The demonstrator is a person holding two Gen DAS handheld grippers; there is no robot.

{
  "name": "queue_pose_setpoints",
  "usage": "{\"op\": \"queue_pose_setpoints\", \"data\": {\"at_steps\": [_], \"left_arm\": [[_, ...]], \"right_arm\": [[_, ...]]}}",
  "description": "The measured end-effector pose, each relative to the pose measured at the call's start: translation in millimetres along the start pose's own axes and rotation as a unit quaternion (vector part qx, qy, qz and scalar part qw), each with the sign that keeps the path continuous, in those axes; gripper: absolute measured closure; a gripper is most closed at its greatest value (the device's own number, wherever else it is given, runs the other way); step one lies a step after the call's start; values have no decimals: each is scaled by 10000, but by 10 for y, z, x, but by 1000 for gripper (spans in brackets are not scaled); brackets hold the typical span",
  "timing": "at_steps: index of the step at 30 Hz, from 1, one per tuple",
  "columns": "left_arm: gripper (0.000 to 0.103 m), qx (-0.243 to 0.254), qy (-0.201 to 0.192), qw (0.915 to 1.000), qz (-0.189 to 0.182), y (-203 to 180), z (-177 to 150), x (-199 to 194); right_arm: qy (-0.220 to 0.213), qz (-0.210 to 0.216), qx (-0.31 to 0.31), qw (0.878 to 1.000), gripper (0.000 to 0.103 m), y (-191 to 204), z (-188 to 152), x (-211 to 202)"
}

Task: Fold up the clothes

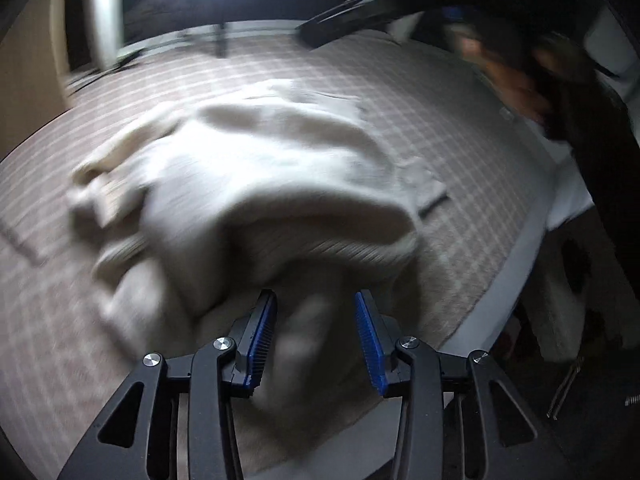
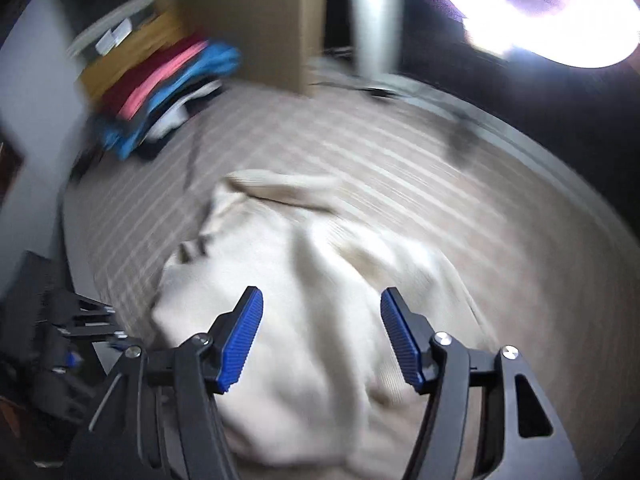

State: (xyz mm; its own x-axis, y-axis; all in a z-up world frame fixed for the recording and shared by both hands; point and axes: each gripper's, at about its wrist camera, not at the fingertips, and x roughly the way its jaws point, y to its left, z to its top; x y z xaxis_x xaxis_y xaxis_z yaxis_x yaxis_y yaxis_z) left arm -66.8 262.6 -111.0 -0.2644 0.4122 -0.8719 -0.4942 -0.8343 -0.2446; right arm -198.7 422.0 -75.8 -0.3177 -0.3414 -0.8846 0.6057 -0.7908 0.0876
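Sweater [image 1: 256, 184] blurred, crumpled on bed [image 1: 460, 92] | left claw [image 1: 315, 336] spread | right claw [image 2: 322, 340] spread

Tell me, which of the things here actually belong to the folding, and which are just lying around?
Part of the job:
- cream sweater, crumpled on the checked bedcover
- left gripper, jaws open
- right gripper, jaws open above the sweater

Just lying about:
- pile of coloured clothes at the bed's far corner
- cardboard box
- bright lamp

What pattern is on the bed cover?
A beige check of pale lines on the bed cover, clearest in the left wrist view.
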Motion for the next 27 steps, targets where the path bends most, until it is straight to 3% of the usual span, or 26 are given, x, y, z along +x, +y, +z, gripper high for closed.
{"op": "queue_pose_setpoints", "data": {"at_steps": [4, 7, 12, 14, 15, 16, 17, 19, 22, 27], "left_arm": [[64, -905, -82, 9946, 510, 296, -326, -202], [64, -1423, -149, 9863, 816, 411, -529, -284], [64, -1735, -220, 9800, 948, 432, -659, -327], [64, -1699, -225, 9805, 959, 403, -642, -298], [64, -1679, -228, 9808, 965, 389, -633, -283], [64, -1653, -225, 9813, 961, 388, -621, -278], [64, -1622, -216, 9818, 961, 378, -599, -264], [64, -1540, -189, 9834, 938, 354, -550, -232], [64, -1358, -138, 9866, 895, 310, -484, -196], [63, -1080, -62, 9910, 792, 259, -327, -150]], "right_arm": [[581, 649, -916, 9920, 43, 437, 609, 790], [1024, 1012, -1383, 9799, 43, 737, 788, 1224], [1955, 436, -2343, 9513, 43, 1098, 637, 1835], [1737, 380, -2500, 9518, 43, 1129, 561, 1814], [1631, 364, -2560, 9521, 48, 1139, 528, 1800], [1535, 405, -2503, 9551, 56, 1115, 522, 1770], [1398, 432, -2344, 9611, 78, 1053, 533, 1718], [1127, 582, -1864, 9743, 92, 876, 575, 1577], [554, 556, -1195, 9897, 93, 547, 609, 1244], [-563, 14, 60, 9984, 94, -143, 487, 454]]}}
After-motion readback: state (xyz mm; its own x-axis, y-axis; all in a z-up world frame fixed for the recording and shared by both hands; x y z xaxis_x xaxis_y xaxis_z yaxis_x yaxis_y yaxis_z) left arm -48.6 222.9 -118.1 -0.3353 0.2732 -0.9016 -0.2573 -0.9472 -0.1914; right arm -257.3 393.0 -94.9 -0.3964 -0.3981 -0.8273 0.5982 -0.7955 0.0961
